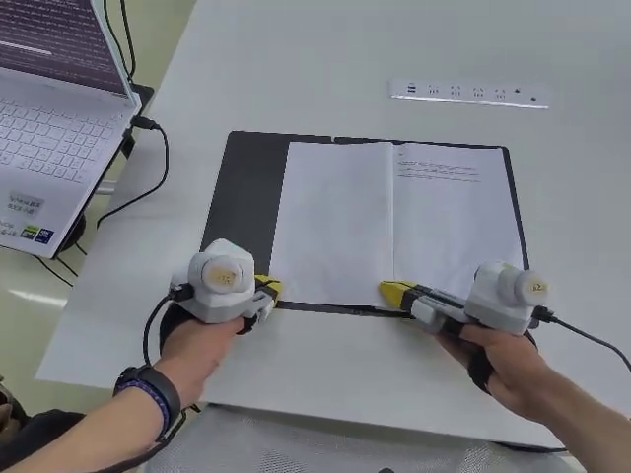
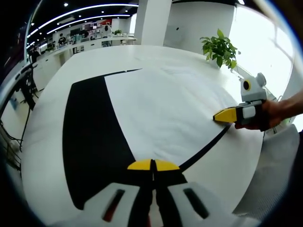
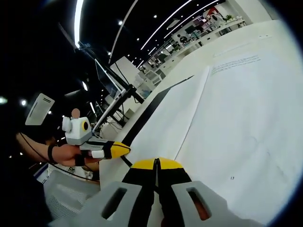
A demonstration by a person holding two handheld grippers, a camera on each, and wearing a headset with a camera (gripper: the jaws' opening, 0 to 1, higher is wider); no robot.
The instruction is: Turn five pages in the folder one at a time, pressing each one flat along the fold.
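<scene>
Left gripper (image 1: 268, 289), right gripper (image 1: 393, 292): jaws together, empty, at near edge of folder (image 1: 251, 187).

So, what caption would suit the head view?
Left hand-held gripper and right hand-held gripper, both shut, at the open folder's bottom edge.

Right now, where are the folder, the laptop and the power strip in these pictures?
folder (image 1: 251, 197), head view, on its bare black left cover.
laptop (image 1: 54, 138), head view, on its keyboard.
power strip (image 1: 468, 94), head view, on the middle of its top.

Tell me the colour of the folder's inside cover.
The cover is black, best seen in the head view.
</scene>
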